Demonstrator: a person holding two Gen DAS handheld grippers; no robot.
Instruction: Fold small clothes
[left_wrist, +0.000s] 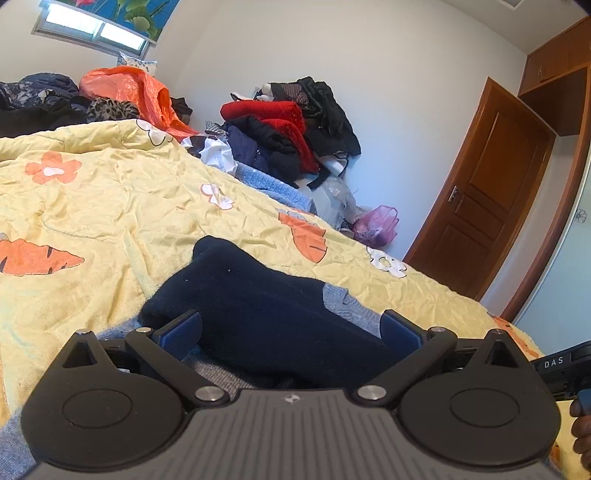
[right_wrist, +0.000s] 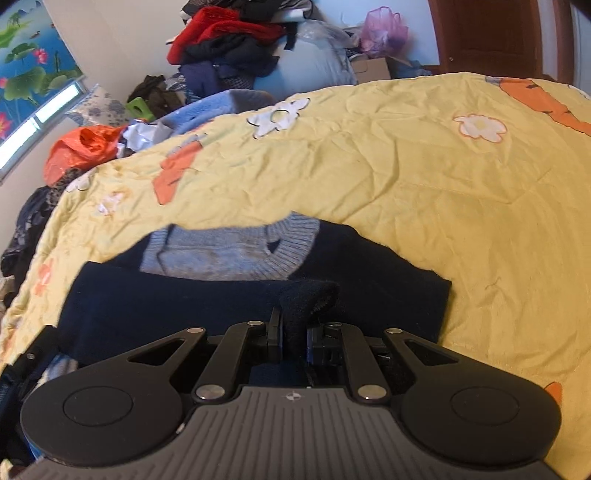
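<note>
Bedroom, cluttered: yellow quilt (right_wrist: 406, 177) with carrot and flower print covering the bed, heaps of clothes and bags lying beyond it against the white wall.

Item, left: left hand-held gripper (left_wrist: 291, 332), its jaws standing wide apart, straddling the navy sweater (left_wrist: 258, 306) without pinching it; fabric is lying between and ahead of the pads.

Item, right: right hand-held gripper (right_wrist: 293, 332), its jaws nearly together and clamping a bunched fold of the same navy sweater, whose grey-blue collar (right_wrist: 236, 251) is showing just ahead.

Step, as judged: a fold is being carried across the body. Next move probably calls for laying that pinched edge flat and letting go while the left side is steadying the cloth.
</note>
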